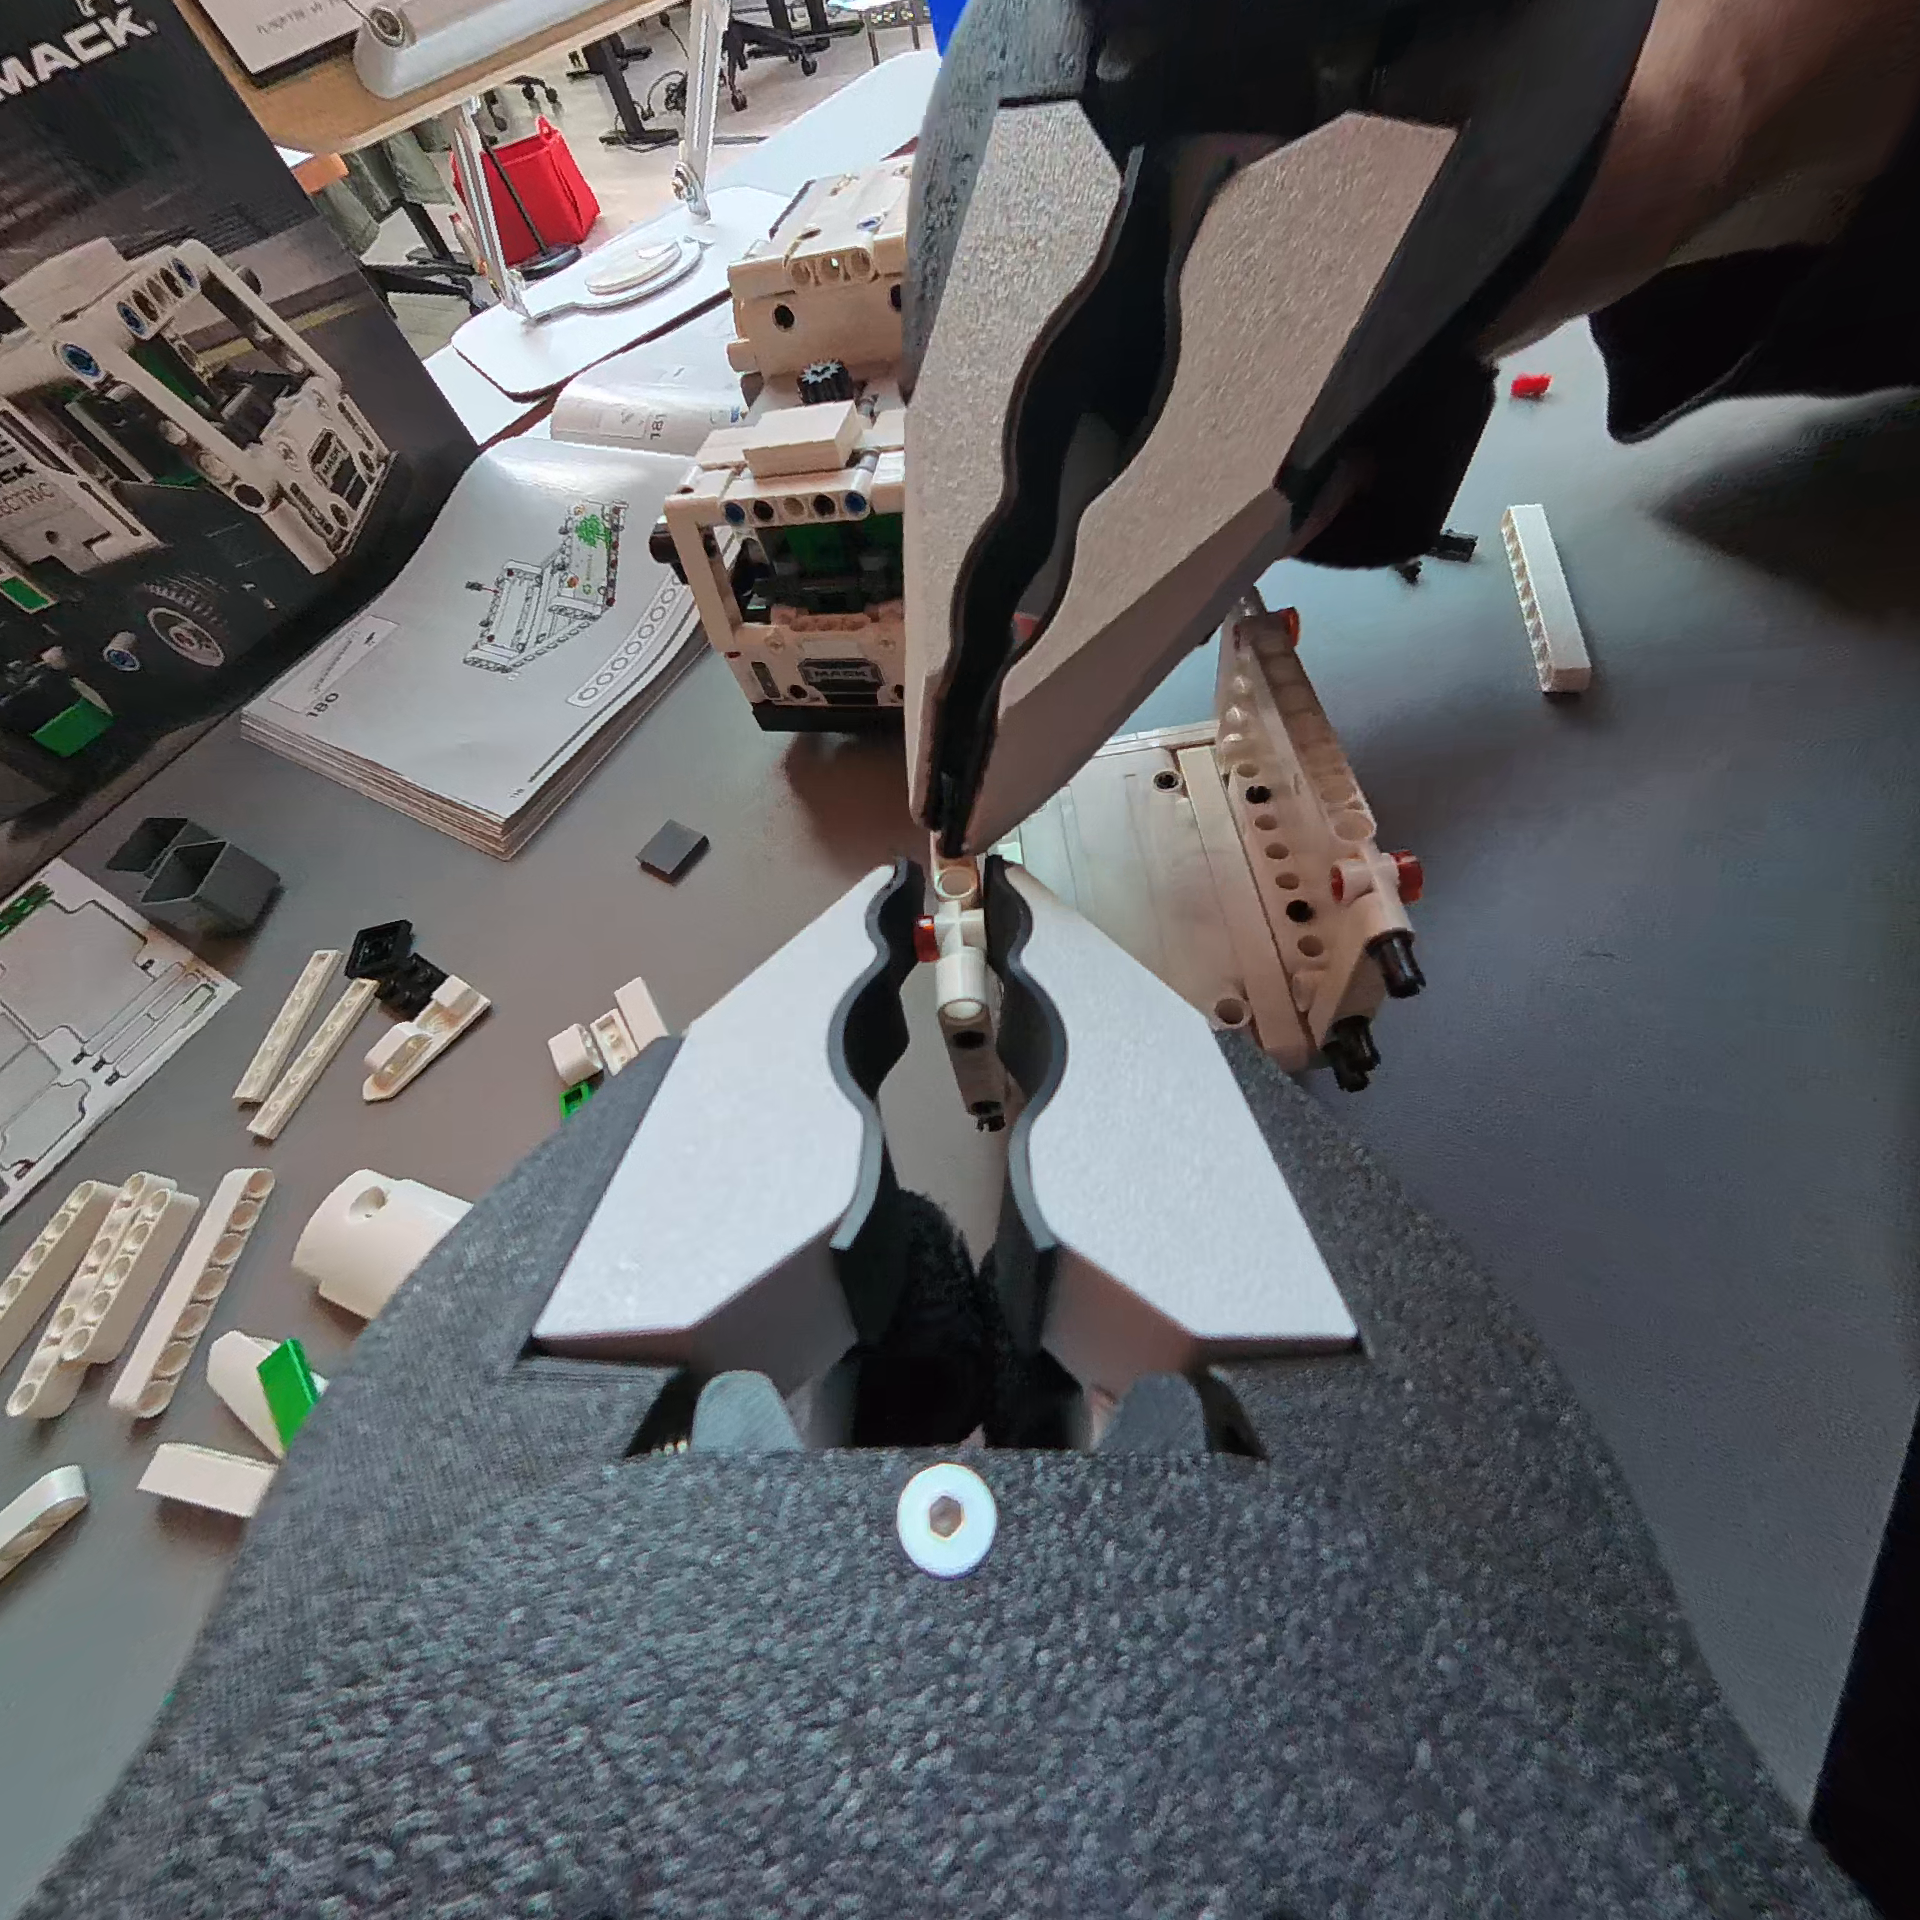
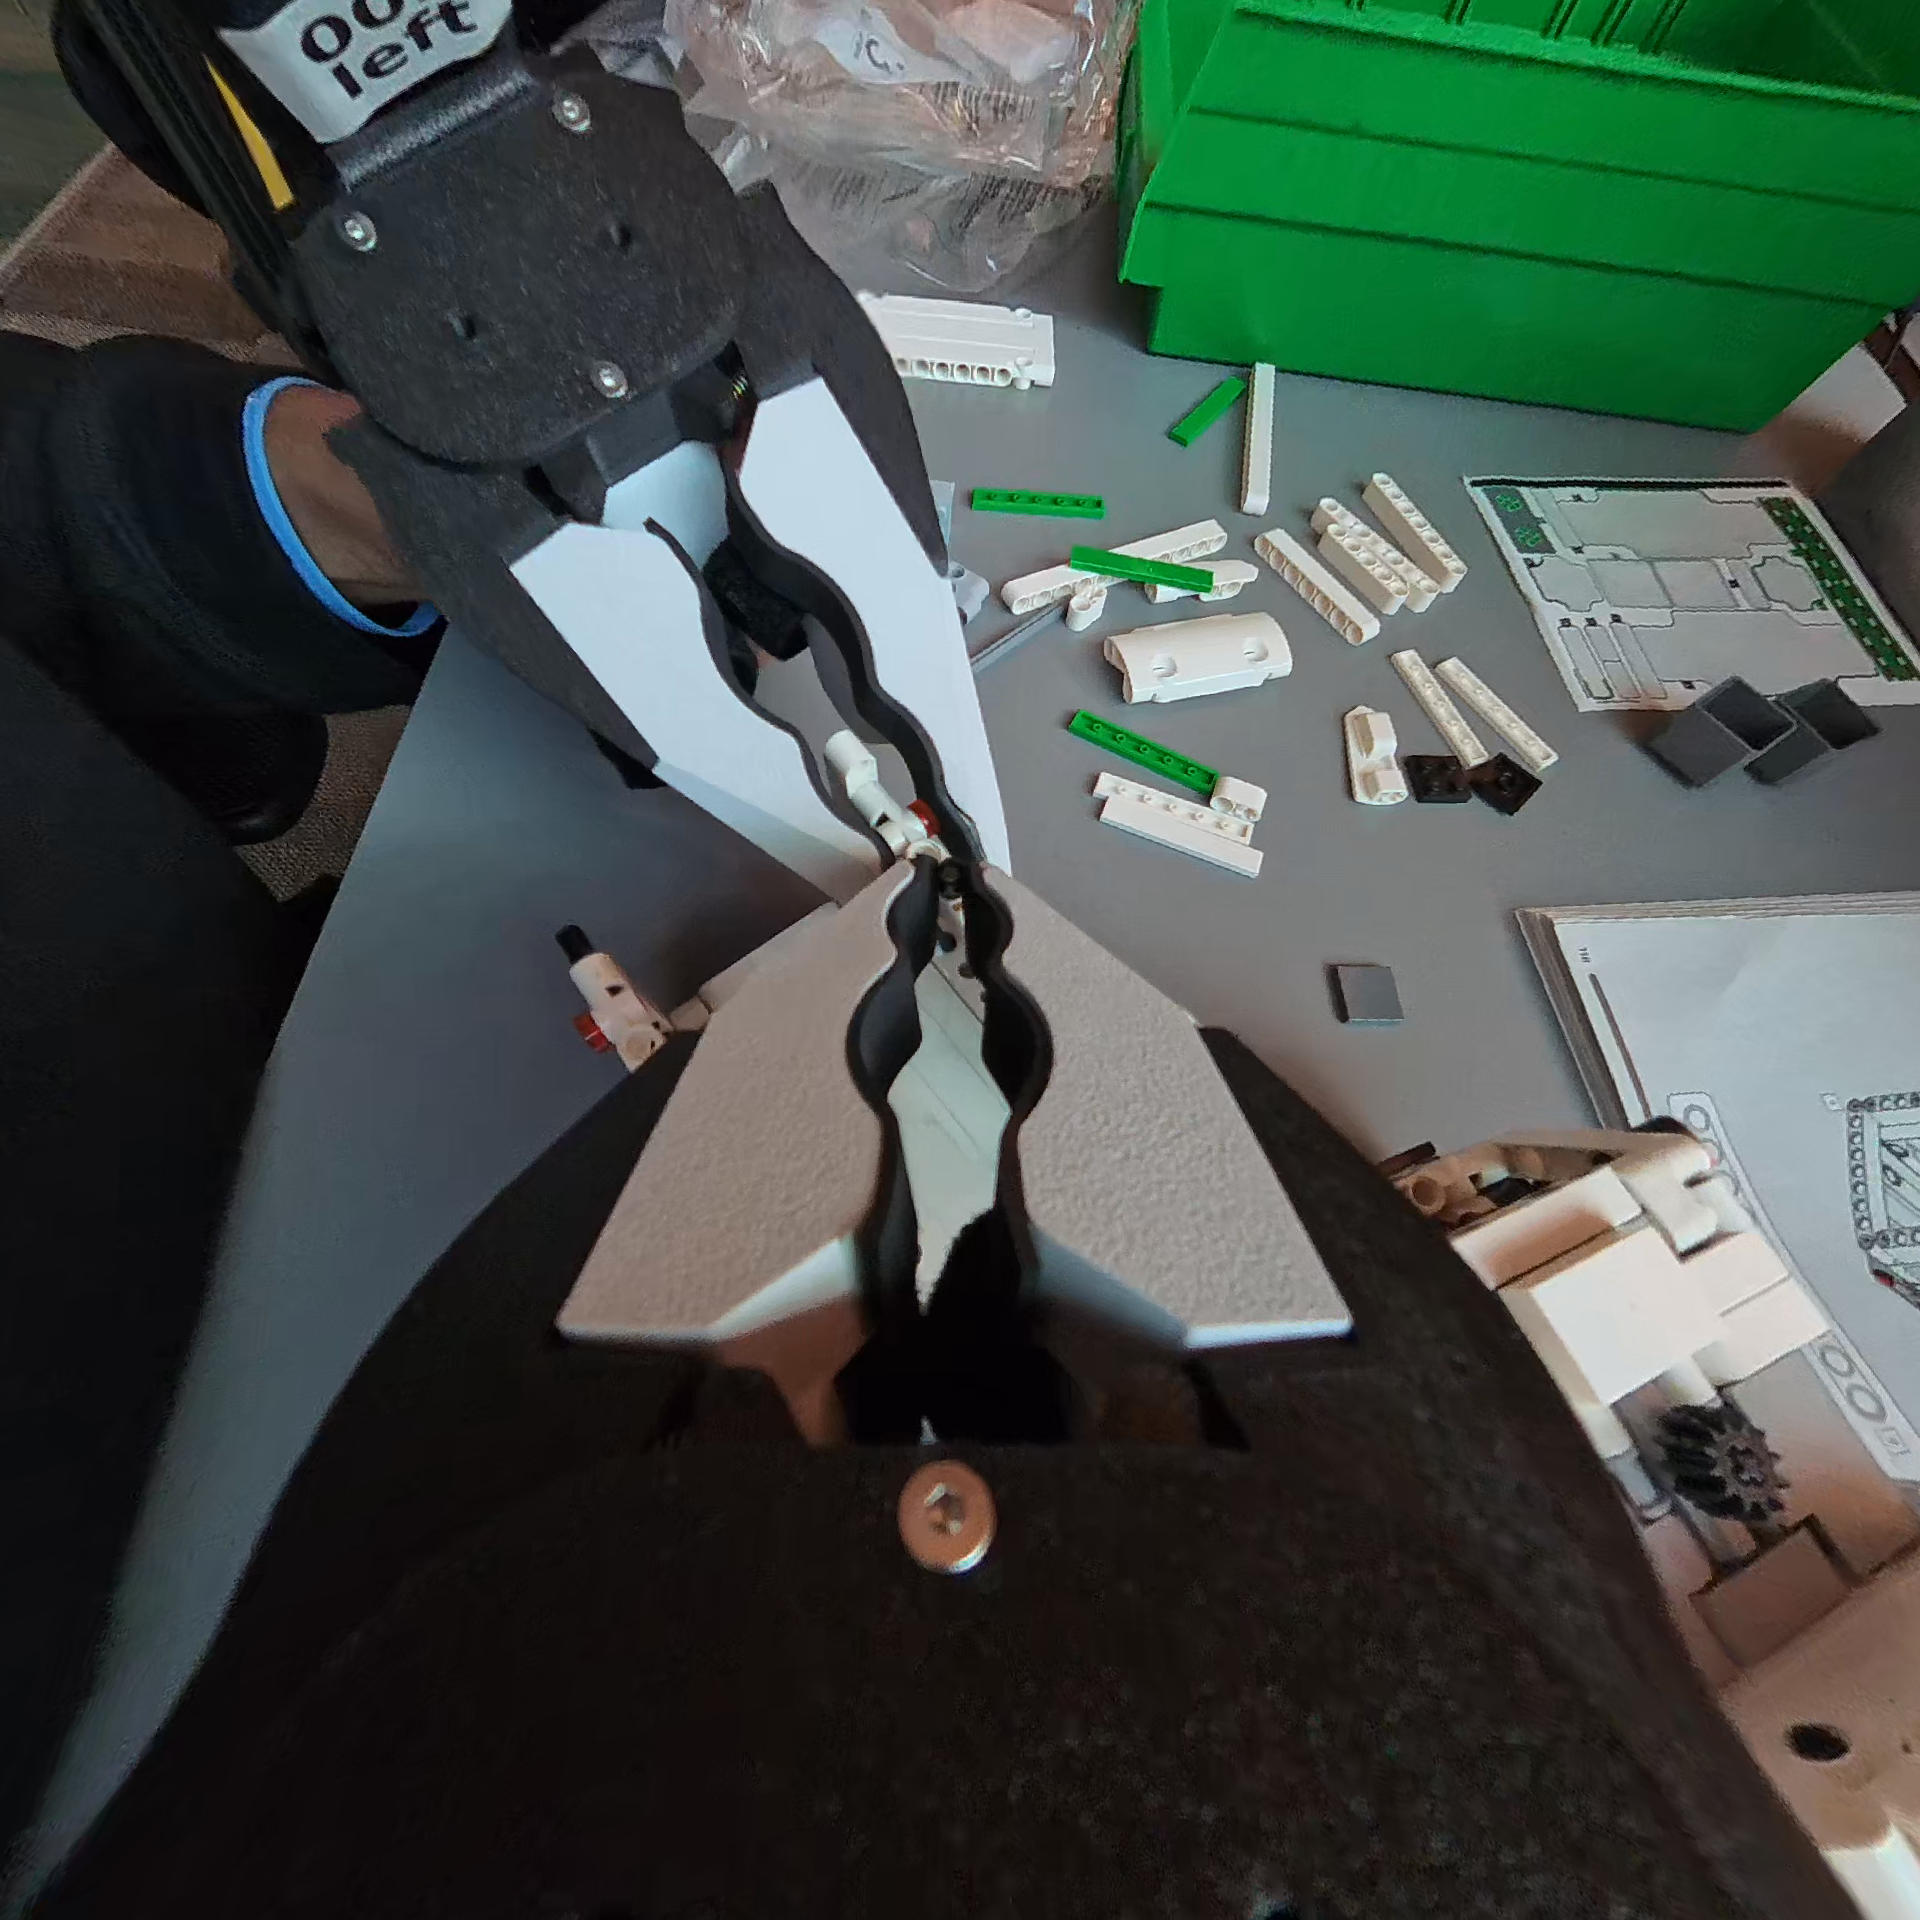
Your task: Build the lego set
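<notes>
Box (image 1: pixel 156 364): cut off by the left wrist view's edge at 9 and 12 o'clock.
Sticker sheet (image 1: pixel 73 1018): runs off at 9 o'clock in the left wrist view.
Toy truck (image 1: pixel 810 520): its right side is hidden behind the right gripper (image 1: pixel 951 831).
Small black piece (image 2: pixel 948 871): pinched at the right gripper's tips, too small to tell what kind.
White side panel (image 1: pixel 1299 852): its lower part is hidden behind the left gripper (image 1: pixel 954 883).
Green bins (image 2: pixel 1507 208): cut off at 12 and 3 o'clock in the right wrist view.
Booklet (image 2: pixel 1766 1039): runs off at 3 o'clock there.
Plastic bag (image 2: pixel 904 125): blurred, contents unclear.
</notes>
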`<act>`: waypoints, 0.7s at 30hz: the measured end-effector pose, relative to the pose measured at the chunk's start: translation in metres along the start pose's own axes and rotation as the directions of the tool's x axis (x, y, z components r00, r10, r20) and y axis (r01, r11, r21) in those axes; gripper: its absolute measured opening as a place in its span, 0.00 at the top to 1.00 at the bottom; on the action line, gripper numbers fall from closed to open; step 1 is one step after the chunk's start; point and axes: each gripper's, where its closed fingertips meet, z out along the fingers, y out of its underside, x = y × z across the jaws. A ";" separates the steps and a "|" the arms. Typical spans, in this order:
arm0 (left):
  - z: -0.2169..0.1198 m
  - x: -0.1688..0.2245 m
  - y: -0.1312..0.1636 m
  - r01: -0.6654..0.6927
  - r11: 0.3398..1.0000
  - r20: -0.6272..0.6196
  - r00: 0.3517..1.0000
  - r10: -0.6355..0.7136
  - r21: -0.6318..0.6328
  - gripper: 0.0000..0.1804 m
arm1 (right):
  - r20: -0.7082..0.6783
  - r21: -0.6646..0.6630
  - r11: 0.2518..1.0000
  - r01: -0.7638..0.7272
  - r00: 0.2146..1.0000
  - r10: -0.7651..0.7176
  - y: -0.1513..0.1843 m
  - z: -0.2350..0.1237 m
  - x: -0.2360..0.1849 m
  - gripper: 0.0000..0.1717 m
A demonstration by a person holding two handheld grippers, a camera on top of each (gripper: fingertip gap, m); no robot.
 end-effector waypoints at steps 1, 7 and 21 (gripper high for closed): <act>0.000 0.000 0.000 0.000 1.000 0.000 1.000 0.000 -0.002 0.94 | 0.002 -0.020 1.000 -0.009 1.000 0.009 0.000 0.000 0.000 0.98; 0.003 0.003 0.004 -0.021 0.999 -0.003 1.000 0.021 -0.029 0.95 | 0.044 -0.144 0.988 -0.052 0.997 0.059 0.005 0.001 -0.001 0.98; 0.008 0.009 0.011 -0.055 0.995 -0.028 0.998 0.053 -0.082 0.95 | 0.067 -0.330 0.944 -0.018 0.997 0.042 0.014 0.002 -0.005 0.98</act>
